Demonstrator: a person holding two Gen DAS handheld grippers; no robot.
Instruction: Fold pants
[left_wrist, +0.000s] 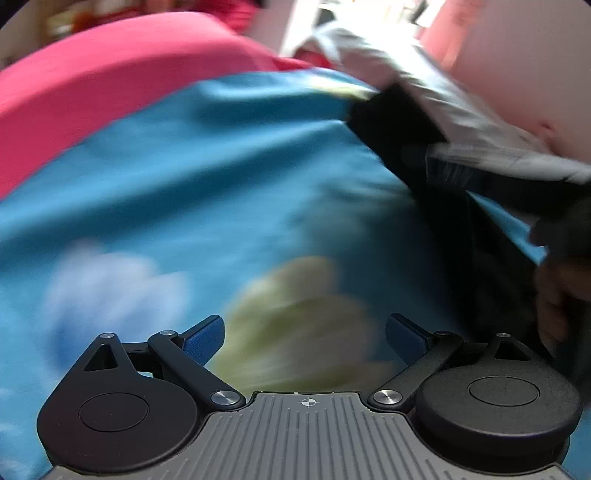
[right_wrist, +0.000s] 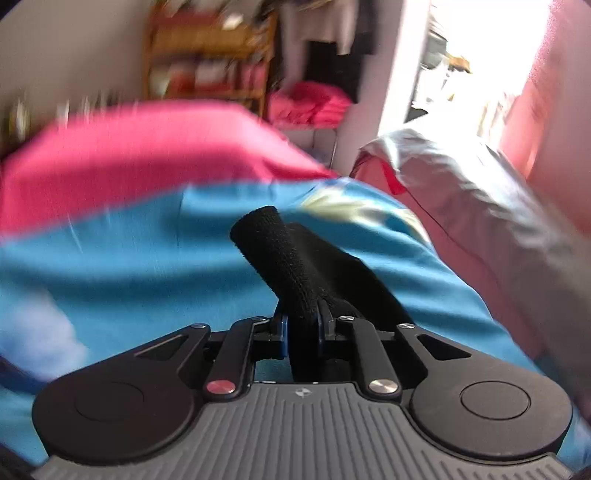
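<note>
Mostly blur: my left gripper (left_wrist: 304, 334) hangs wide apart and empty above the blue sheet (left_wrist: 184, 166). Meanwhile my right gripper (right_wrist: 303, 326), angled downward, pinches the black pants (right_wrist: 284, 254), their lower end hidden.

The left gripper (left_wrist: 304, 332) points steeply downward, its blue-padded fingers (left_wrist: 205, 338) spread wide apart with nothing between them. The right gripper (right_wrist: 303, 326) tilts down less steeply; its fingers (right_wrist: 281, 325) are drawn close together and pinch a bunched fold of the black pants (right_wrist: 280, 258), which rises out from between them.
</note>
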